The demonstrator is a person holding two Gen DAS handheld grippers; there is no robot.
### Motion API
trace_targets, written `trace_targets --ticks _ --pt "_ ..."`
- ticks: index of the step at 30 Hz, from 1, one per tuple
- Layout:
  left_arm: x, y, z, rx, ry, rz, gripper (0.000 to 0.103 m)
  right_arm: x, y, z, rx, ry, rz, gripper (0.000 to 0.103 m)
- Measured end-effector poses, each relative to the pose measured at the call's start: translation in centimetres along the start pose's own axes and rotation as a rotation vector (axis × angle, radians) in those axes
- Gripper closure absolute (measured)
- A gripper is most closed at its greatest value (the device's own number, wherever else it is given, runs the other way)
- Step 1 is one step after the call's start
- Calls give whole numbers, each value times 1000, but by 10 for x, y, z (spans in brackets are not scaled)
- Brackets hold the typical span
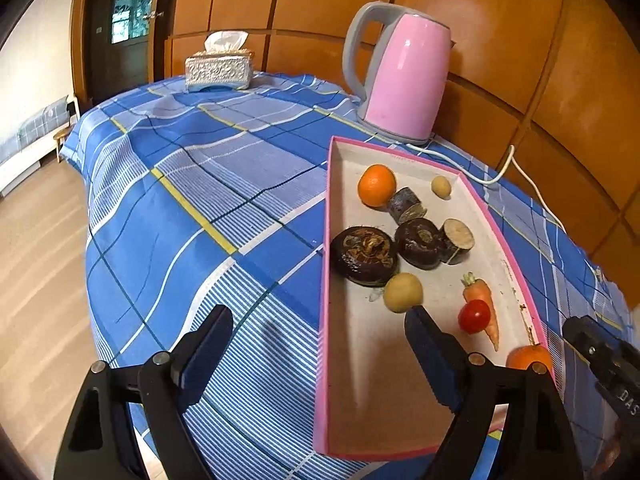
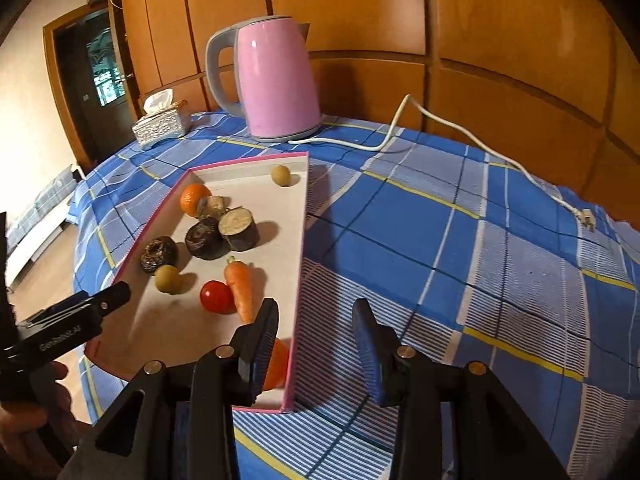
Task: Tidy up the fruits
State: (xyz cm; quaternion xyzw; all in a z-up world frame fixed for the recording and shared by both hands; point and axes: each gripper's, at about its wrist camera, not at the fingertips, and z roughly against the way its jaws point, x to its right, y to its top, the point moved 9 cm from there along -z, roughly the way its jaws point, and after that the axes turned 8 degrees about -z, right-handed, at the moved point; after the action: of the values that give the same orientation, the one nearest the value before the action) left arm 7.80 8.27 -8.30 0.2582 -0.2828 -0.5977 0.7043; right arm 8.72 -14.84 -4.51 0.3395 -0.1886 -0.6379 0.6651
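1. Pink-rimmed tray (image 1: 326, 280) sits on the plaid tablecloth (image 1: 200, 200), far end near the pink kettle (image 1: 404, 76). All the produce in view is already inside it.
2. Far end: orange (image 1: 376, 185) w/ a small yellow fruit (image 1: 441, 187) by the far wall. Mid tray: dark round pieces (image 1: 366, 256) bunched, touching. Near end: bigger yellow fruit (image 1: 403, 293), cherry tomato (image 1: 474, 316) against the carrot (image 1: 486, 308), 2nd orange (image 2: 276, 364) in the near corner by the right-hand wall.
3. Left gripper (image 1: 316, 352) gapes wide, nothing in it; it straddles the tray's left wall, one finger over cloth, one inside by the yellow fruit.
4. Right gripper (image 2: 316, 344) part open, empty; it straddles the right wall, inner finger just beside the corner orange.
5. Risks, my guess: closing either one now pinches the thin wall, not fruit, and drags or tips the tray. Round fruit then rolls, maybe over the low rim.
6. Kettle cord (image 2: 400, 136) trails on cloth right of the tray; a wide right-hand sweep could snag it.
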Motion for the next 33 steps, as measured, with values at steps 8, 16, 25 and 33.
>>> trace_targets --ticks 8,16,25,33 --pt "-2 5 21 53 28 -25 1 -3 3 11 57 -42 27 49" --pt "6 7 35 77 33 -49 0 -5 0 17 83 -79 44 49" --pt "6 15 46 126 49 -51 0 1 1 21 94 -103 30 49" --pt "4 15 46 125 97 -55 0 -3 2 22 99 -102 41 49"
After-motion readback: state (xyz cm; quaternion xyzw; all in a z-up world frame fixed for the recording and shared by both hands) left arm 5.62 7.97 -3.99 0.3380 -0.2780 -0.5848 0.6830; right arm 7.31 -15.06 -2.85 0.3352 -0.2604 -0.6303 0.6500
